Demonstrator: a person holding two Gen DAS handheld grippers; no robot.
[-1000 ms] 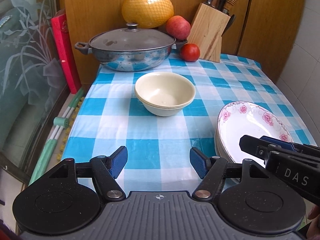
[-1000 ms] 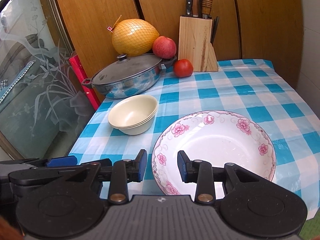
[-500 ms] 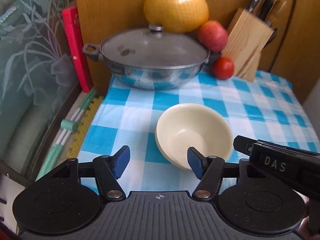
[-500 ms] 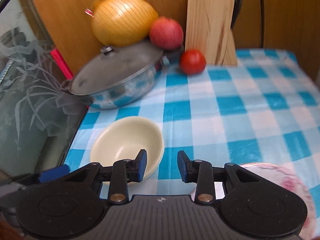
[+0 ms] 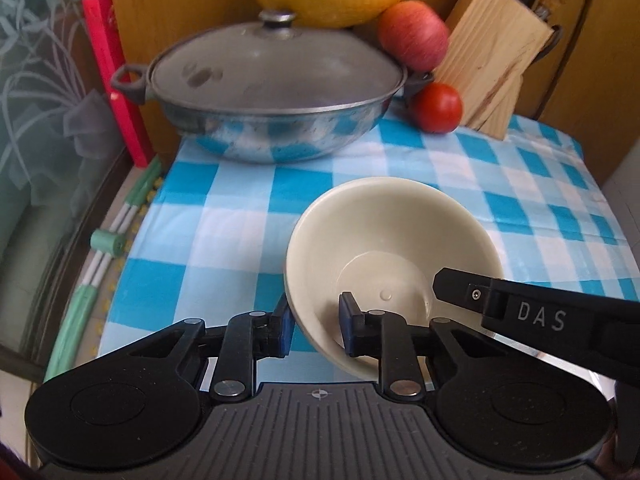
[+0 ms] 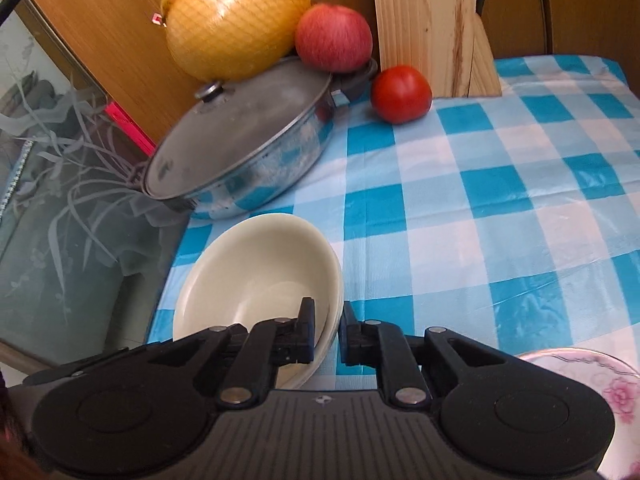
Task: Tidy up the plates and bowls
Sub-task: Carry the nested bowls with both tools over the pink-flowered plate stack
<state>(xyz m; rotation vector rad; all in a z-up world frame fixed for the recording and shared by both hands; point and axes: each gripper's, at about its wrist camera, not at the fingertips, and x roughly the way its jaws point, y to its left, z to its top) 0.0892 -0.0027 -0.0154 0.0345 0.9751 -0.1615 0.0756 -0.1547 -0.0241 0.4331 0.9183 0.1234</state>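
My left tongs straddle the near rim of the cream plastic bowl: one blue pad outside the wall, the other inside. Jaws closing; pads look to be against the wall on both sides, so I log them as clamped on the bowl.

My right tongs grip the same bowl at its opposite rim, one finger inside, one outside, jaws drawn together on the wall. In the left wrist view the right tongs' black arm, lettered "DAS", reaches over the bowl's right edge.

From the right wrist view a second rim line shows under the top one, so this is a nested stack of cream bowls. It sits on the counter, on the blue-and-white checked cloth, close to the counter's left edge.

Low at the right of the right wrist view: rim of a white plate with pink flowers, well apart from the bowls.

Beyond the bowls: a steel pan with a grey lid and black side handles. On and behind its lid, a large yellow fruit in netting and a red apple. Right of the pan, a red tomato on the cloth, just beside a pale wooden knife block. Wooden panels stand behind; a red flat board leans at the left beside etched glass.
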